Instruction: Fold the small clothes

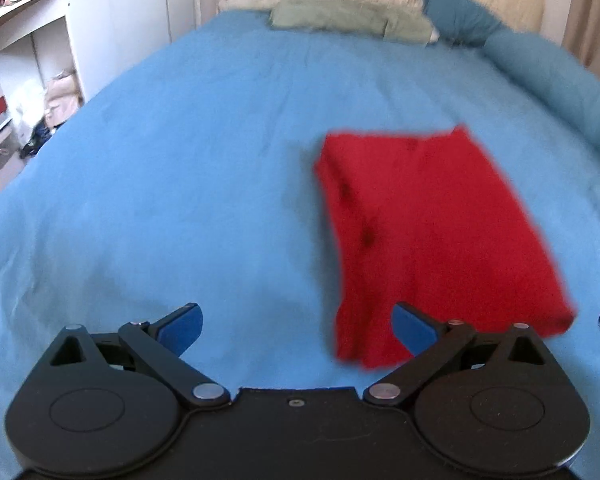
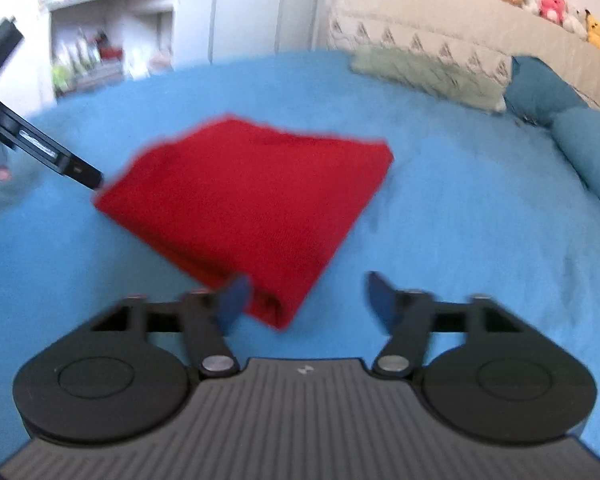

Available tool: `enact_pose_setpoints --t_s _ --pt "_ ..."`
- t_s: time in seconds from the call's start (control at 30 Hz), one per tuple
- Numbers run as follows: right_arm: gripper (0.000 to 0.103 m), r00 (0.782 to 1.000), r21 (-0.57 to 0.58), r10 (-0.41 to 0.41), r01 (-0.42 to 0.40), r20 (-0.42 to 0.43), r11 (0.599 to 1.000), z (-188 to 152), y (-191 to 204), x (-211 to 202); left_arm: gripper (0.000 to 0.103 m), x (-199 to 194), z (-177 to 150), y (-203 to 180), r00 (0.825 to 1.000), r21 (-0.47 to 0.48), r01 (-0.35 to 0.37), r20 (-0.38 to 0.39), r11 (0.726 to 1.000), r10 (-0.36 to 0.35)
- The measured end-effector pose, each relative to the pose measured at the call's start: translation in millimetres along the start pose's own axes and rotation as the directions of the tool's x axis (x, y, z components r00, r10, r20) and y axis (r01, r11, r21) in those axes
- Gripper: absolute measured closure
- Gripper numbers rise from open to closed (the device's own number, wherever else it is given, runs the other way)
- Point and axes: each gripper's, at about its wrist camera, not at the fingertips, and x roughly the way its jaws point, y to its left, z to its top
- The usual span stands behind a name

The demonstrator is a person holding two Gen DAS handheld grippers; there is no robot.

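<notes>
A red garment (image 1: 432,236) lies folded into a rough rectangle on the blue bedsheet (image 1: 172,184). My left gripper (image 1: 298,330) is open and empty, just left of the garment's near corner; its right fingertip overlaps the cloth's edge in view. In the right wrist view the same red garment (image 2: 252,208) lies ahead and left. My right gripper (image 2: 306,300) is open and empty, with its left fingertip over the garment's near corner. The left gripper's black body (image 2: 40,148) shows at the garment's far left edge. Both views are motion-blurred.
A grey-green folded cloth (image 1: 352,20) and teal pillows (image 1: 540,72) lie at the head of the bed by a beige headboard (image 2: 440,36). White shelves (image 1: 24,60) stand left of the bed. Plush toys (image 2: 556,12) sit on the headboard.
</notes>
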Motion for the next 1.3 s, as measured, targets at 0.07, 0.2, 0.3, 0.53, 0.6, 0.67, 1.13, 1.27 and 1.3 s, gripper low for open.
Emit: enact_pose_setpoints --t_s 0.07,0.2,0.3,0.53,0.6,0.67,1.13,1.27,1.3 --pt "0.0 0.999 0.058 0.042 -0.043 0.018 0.997 15.9 -13.8 -8.6 0.0 -4.6 21.5 -0.1 0.998 -0.047 0.064 0.017 0.997 -0.063" --pt "0.0 0.996 0.181 0.085 -0.085 0.008 0.98 57.9 -38.7 -3.1 0.0 12.1 61.8 -2.6 0.992 -0.111 0.13 0.007 0.985 -0.13" --pt "0.0 0.996 0.262 0.091 -0.084 -0.017 0.961 86.1 -55.1 14.0 0.0 37.2 88.2 -6.7 0.994 -0.073 0.09 -0.049 0.993 -0.093" --pt "0.0 0.978 0.446 0.127 -0.041 -0.164 0.894 102.1 -91.3 87.1 0.003 97.6 92.2 -0.2 0.96 -0.147 0.188 -0.18 0.971 -0.213" --pt "0.0 0.968 0.498 0.157 -0.04 -0.195 0.866 95.5 -98.5 107.9 0.012 113.2 84.7 3.0 0.95 -0.188 0.195 -0.207 0.963 -0.233" --pt "0.0 0.963 0.548 0.18 -0.043 -0.199 0.835 85.9 -101.9 121.7 0.018 123.5 75.9 4.1 0.933 -0.216 0.23 -0.227 0.949 -0.278" --pt "0.057 0.954 0.688 0.259 -0.084 -0.154 0.721 58.6 -95.7 160.8 0.067 121.8 74.3 -21.0 0.952 -0.168 0.249 -0.14 0.954 -0.273" --pt "0.063 0.963 0.691 0.246 -0.104 -0.11 0.715 68.3 -94.2 145.6 0.077 99.8 78.1 -26.1 0.959 -0.169 0.237 -0.116 0.957 -0.259" --pt "0.063 0.965 0.694 0.247 -0.116 -0.091 0.711 71.2 -94.4 138.9 0.078 94.2 78.6 -29.6 0.959 -0.165 0.241 -0.114 0.956 -0.261"
